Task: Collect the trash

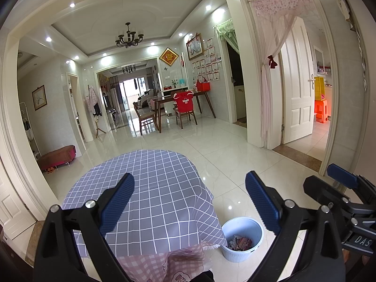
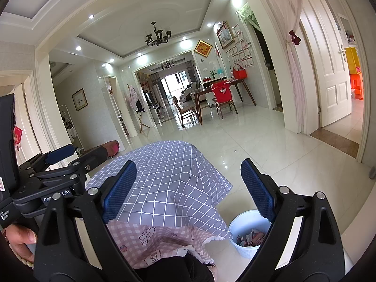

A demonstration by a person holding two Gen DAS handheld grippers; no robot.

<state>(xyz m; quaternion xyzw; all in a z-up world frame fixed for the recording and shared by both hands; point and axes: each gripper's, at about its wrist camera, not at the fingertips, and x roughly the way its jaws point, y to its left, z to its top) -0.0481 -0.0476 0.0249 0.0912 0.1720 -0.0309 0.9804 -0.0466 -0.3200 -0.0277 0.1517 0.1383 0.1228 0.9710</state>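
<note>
A small white bin [image 1: 242, 239] stands on the floor to the right of the table; crumpled wrappers and paper scraps lie inside it. It also shows in the right wrist view [image 2: 246, 237]. My left gripper [image 1: 189, 202] is open and empty, held above the table's grey checked cloth [image 1: 162, 188]. My right gripper [image 2: 188, 190] is open and empty, above the same cloth [image 2: 169, 178]. Each gripper shows at the edge of the other's view: the right gripper [image 1: 340, 181] and the left gripper [image 2: 61, 155]. I see no trash on the cloth.
A pink checked cloth [image 2: 159, 237] hangs under the grey one at the near table edge. Glossy white tiled floor [image 1: 223, 155] spreads beyond. A dining table with chairs [image 1: 183, 103] stands far back. A white door [image 1: 298, 82] stands open at right; a low red bench [image 1: 58, 157] at left.
</note>
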